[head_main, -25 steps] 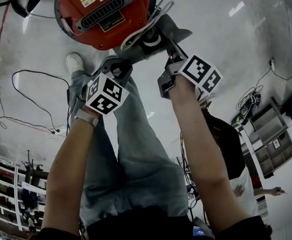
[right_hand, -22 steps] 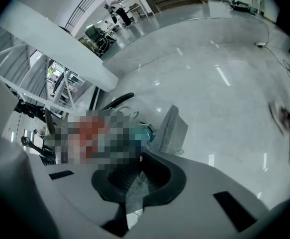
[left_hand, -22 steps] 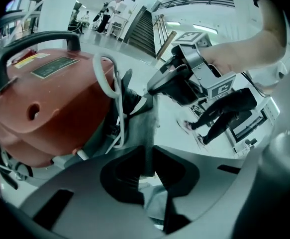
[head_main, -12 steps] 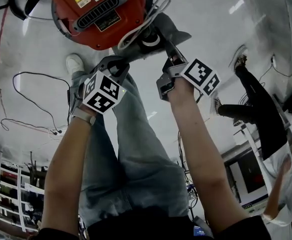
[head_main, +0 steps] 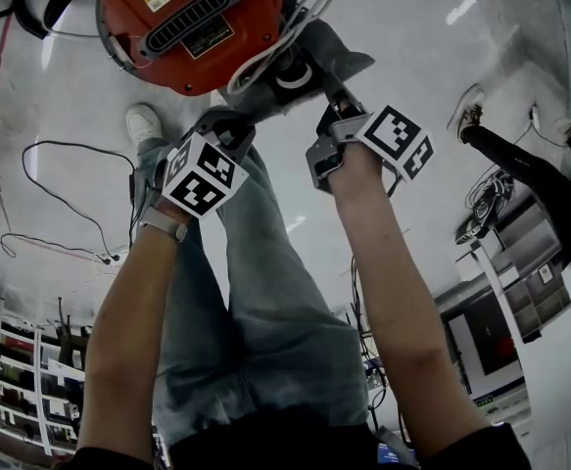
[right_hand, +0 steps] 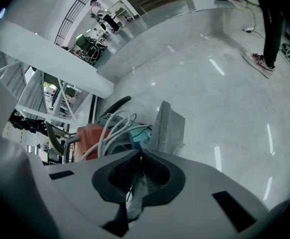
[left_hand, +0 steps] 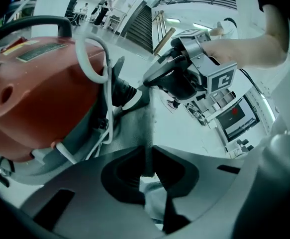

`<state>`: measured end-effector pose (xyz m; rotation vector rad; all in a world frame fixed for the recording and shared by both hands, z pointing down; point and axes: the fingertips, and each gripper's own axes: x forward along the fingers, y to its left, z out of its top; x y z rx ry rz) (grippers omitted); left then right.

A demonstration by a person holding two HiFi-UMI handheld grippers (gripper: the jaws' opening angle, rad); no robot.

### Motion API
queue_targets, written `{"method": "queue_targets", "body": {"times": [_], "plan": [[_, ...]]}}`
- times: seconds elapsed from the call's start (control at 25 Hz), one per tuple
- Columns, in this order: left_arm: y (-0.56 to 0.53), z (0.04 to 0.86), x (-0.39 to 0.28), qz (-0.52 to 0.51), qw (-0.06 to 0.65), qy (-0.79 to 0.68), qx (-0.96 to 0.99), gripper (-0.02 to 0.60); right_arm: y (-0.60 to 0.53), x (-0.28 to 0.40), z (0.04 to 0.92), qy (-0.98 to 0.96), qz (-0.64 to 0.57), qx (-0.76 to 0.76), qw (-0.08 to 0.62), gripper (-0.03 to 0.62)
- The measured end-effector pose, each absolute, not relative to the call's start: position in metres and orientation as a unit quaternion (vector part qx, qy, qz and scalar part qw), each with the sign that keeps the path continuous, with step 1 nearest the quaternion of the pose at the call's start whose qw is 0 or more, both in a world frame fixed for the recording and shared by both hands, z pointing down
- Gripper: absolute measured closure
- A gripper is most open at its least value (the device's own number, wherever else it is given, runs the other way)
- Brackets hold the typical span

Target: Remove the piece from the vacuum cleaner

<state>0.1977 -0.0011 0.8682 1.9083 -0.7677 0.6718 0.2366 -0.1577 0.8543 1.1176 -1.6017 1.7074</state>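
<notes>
Left tool (left_hand: 146, 169) pinches piece (head_main: 342, 55) edge; right tool (right_hand: 137, 176) jaws closing, seemingly on it.

Pale blue jeans (head_main: 265, 302), white sneaker (head_main: 145, 123)

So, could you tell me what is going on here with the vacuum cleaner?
A person stands over a red vacuum cleaner on the floor. The left gripper pinches the edge of the vacuum's grey piece; the right gripper is closing its fingers on it too. The piece is not yet off.
</notes>
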Motion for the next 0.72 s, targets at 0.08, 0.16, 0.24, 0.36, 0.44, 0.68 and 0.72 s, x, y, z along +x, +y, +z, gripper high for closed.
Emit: {"method": "queue_targets", "body": {"times": [0.08,0.16,0.24,0.36,0.44,0.68,0.72], "plan": [[0.0,0.867,0.204,0.264,0.485,-0.306,0.776,0.522,-0.159,0.236,0.854,-0.597,0.632,0.41,0.273,0.556],[-0.001,0.866,0.212,0.251,0.501,-0.297,0.773,0.523,-0.161,0.234,0.854,-0.602,0.627,0.408,0.28,0.556],[-0.002,0.863,0.218,0.239,0.514,-0.289,0.771,0.523,-0.163,0.233,0.854,-0.606,0.62,0.407,0.288,0.557],[-0.003,0.861,0.224,0.235,0.517,-0.282,0.773,0.525,-0.165,0.232,0.854,-0.604,0.618,0.41,0.291,0.557],[-0.002,0.859,0.227,0.232,0.519,-0.28,0.774,0.526,-0.165,0.232,0.854,-0.603,0.619,0.409,0.293,0.559],[-0.007,0.855,0.242,0.217,0.53,-0.261,0.777,0.528,-0.168,0.232,0.854,-0.6,0.62,0.409,0.299,0.559],[-0.007,0.855,0.245,0.216,0.532,-0.256,0.778,0.529,-0.168,0.232,0.854,-0.599,0.62,0.409,0.299,0.559]]}}
